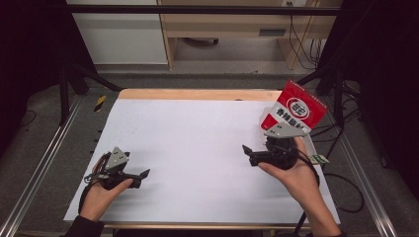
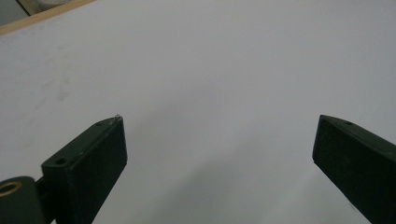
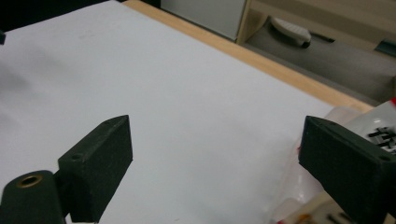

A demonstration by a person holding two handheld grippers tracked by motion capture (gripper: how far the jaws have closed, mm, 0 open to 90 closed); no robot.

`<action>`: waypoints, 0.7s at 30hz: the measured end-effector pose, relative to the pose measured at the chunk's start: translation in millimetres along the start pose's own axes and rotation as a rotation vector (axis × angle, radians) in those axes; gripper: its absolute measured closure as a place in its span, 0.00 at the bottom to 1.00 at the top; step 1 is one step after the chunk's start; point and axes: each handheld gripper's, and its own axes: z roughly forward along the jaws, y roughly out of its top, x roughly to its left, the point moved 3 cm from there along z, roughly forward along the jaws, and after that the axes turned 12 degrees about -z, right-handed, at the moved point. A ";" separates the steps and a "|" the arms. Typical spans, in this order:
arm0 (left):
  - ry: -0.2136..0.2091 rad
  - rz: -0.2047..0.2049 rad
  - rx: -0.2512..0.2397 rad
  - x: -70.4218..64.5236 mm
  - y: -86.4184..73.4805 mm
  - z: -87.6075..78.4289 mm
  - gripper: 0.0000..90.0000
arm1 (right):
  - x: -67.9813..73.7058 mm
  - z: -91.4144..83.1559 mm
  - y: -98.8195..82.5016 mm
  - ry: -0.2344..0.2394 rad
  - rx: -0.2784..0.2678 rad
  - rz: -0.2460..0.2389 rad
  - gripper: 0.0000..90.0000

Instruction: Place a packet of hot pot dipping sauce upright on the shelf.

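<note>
A red and white snack bag [image 1: 295,107] with printed characters stands at the far right of the white table sheet [image 1: 197,143]. My right gripper [image 1: 248,154] hovers just in front of it and to its left, pointing left, jaws wide apart and nothing between them. In the right gripper view the gripper [image 3: 215,120] is open over bare sheet, and the bag [image 3: 384,122] peeks out behind the right-hand jaw. My left gripper [image 1: 143,175] rests near the front left, pointing right. In the left gripper view it [image 2: 219,119] is open and empty.
A wooden strip [image 1: 197,94] edges the table's far side. Metal frame rails [image 1: 39,163] run along both sides. A small green-and-white tag [image 1: 319,158] lies by the right hand. Cables [image 1: 346,187] trail on the floor at right, and wooden furniture [image 1: 222,29] stands beyond.
</note>
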 end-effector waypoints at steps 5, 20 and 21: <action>-0.002 0.003 0.006 -0.2 -0.6 0.6 0.03 | 20.8 12.5 -6.3 0.033 0.011 -0.003 0.10; -0.009 0.011 0.006 1.8 -1.3 -0.5 0.03 | 62.9 59.0 -24.9 0.105 0.059 0.000 0.07; -0.009 0.012 0.009 2.0 -1.4 -0.6 0.04 | 64.1 62.0 -26.7 0.107 0.065 -0.002 0.07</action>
